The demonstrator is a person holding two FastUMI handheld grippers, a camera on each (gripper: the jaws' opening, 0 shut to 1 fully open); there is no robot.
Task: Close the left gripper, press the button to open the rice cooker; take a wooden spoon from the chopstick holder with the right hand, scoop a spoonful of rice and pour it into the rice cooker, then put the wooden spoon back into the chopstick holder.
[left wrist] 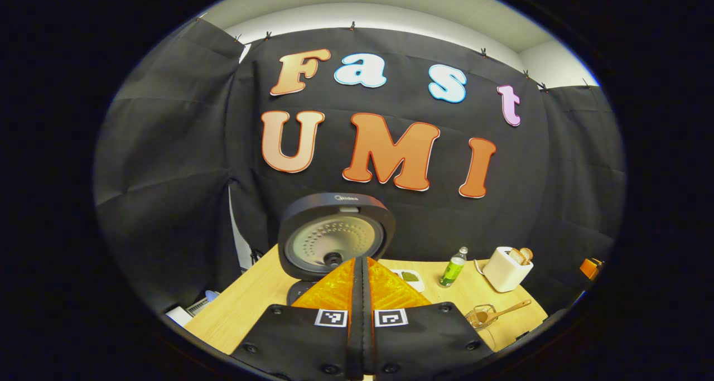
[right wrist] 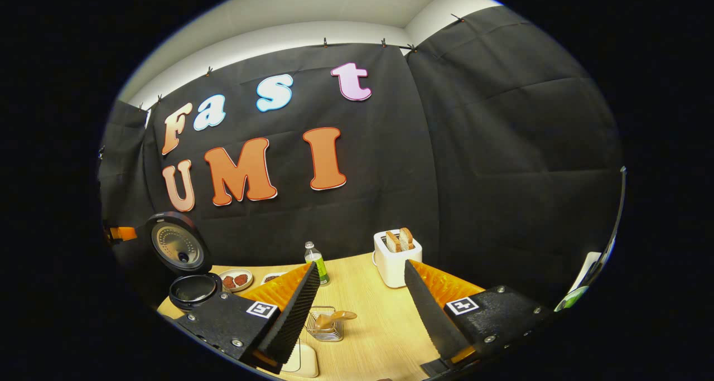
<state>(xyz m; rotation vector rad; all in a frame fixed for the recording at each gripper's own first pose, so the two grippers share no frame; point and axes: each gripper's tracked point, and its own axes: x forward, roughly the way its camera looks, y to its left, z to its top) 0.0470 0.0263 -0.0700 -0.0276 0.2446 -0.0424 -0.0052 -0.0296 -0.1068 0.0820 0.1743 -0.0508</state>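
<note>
The left hand-held gripper [left wrist: 361, 266] points at the rice cooker [left wrist: 333, 241], its fingers pressed together. The round lid stands upright, open. The right hand-held gripper [right wrist: 362, 300] hangs spread wide above the wooden tabletop [right wrist: 385, 325], over the wire chopstick holder [right wrist: 324, 324] with the wooden spoon [right wrist: 334, 317] inside.

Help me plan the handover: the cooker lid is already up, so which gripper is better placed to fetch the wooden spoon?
Right. The right gripper is open, with the wooden spoon in its holder between and just ahead of its fingers. The left gripper is shut and faces the open rice cooker.
</note>
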